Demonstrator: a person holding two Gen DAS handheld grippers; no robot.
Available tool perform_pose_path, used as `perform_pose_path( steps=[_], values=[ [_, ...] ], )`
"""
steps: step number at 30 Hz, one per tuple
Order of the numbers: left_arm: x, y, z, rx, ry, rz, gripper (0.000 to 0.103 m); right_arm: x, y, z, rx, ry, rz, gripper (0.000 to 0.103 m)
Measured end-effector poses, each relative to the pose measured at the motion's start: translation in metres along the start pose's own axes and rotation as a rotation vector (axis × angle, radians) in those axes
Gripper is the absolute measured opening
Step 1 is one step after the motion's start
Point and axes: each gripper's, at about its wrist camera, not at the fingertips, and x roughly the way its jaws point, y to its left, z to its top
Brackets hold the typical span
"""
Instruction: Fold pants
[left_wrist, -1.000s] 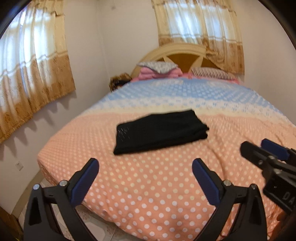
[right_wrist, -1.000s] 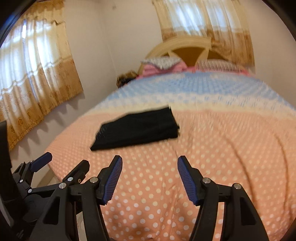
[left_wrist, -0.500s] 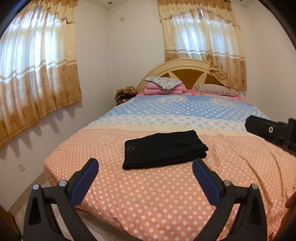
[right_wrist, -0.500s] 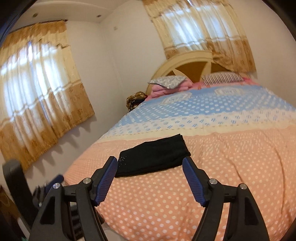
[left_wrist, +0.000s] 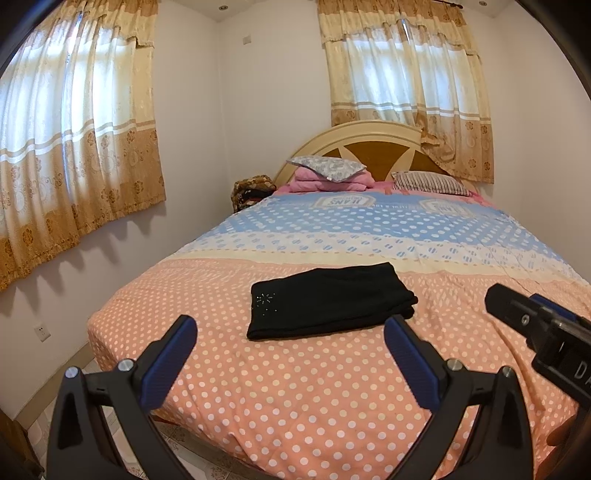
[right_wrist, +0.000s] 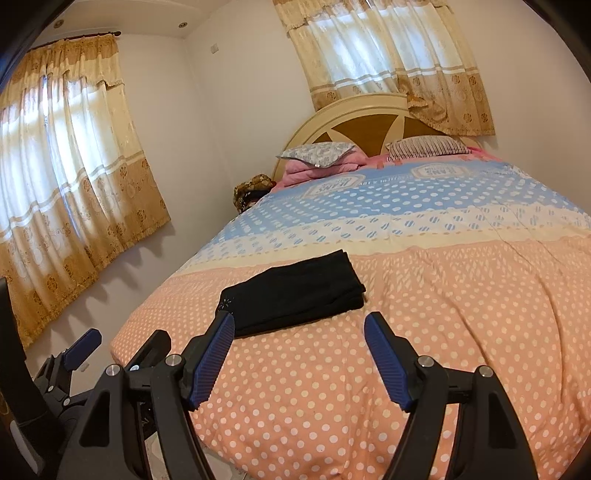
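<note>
Black pants (left_wrist: 328, 301) lie folded into a flat rectangle on the orange dotted part of the bed cover (left_wrist: 295, 387); they also show in the right wrist view (right_wrist: 291, 295). My left gripper (left_wrist: 290, 354) is open and empty, held back from the bed's foot, short of the pants. My right gripper (right_wrist: 299, 354) is open and empty too, also short of the pants. The right gripper shows at the right edge of the left wrist view (left_wrist: 535, 317). The left gripper shows at the lower left of the right wrist view (right_wrist: 122, 343).
Pillows and a pink folded blanket (left_wrist: 328, 177) lie by the headboard (left_wrist: 369, 147). A brown patterned bag (left_wrist: 253, 188) sits beside the bed at the wall. Curtained windows (left_wrist: 74, 129) are on the left and far walls. Tiled floor (left_wrist: 110, 424) lies below the bed's foot.
Both grippers have pulled back and tilted up from the bed, so the pants now sit farther away. The pants have not moved. Both grippers stayed open.
</note>
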Motion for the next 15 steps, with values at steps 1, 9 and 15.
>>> perform_pose_path(
  steps=[1,9,15],
  values=[
    [0.0002,0.0002,-0.0001,-0.001,0.003,-0.002,0.103,-0.0015,0.0003,0.0001,-0.004,-0.008,-0.005,0.074],
    [-0.0016,-0.0044,0.0003,0.008,0.007,-0.005,0.103,-0.0067,0.0013,-0.0001,-0.018,-0.029,-0.015,0.074],
    [-0.0015,-0.0058,0.0006,0.006,0.015,-0.003,0.103,-0.0065,0.0010,-0.0011,-0.016,-0.023,-0.014,0.074]
  ],
)
